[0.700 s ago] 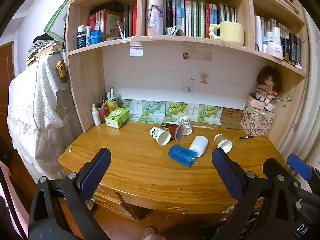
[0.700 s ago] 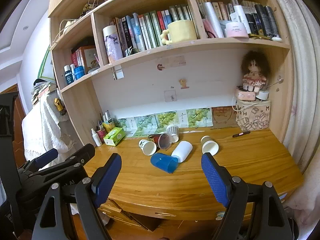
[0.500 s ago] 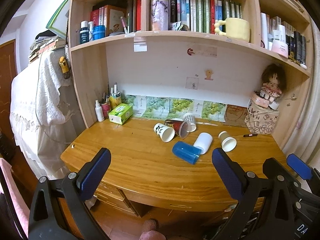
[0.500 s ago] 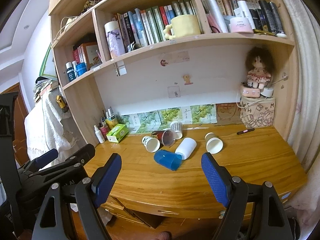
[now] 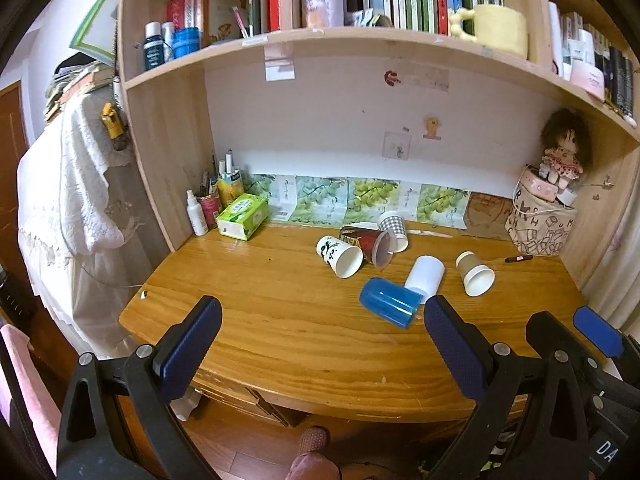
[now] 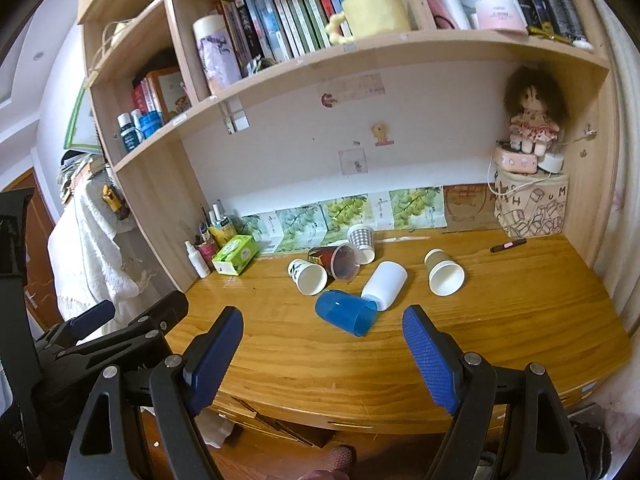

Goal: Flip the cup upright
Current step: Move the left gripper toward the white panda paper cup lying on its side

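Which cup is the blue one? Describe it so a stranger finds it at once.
Start at the wooden desk under the bookshelves and find the cluster of tipped cups at its middle. The blue cup lies on its side nearest the front edge, touching the white cup. It alone is translucent blue plastic.

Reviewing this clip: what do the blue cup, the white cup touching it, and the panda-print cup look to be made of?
Blue cup: likely translucent plastic; light passes through its wall and the surface glints.
White cup: probably opaque plastic, smooth and matte, though paper cannot be ruled out.
Panda-print cup: apparently paper, with a thin rolled rim, matte white inside and printed outside.
All lie on their sides on the desk.
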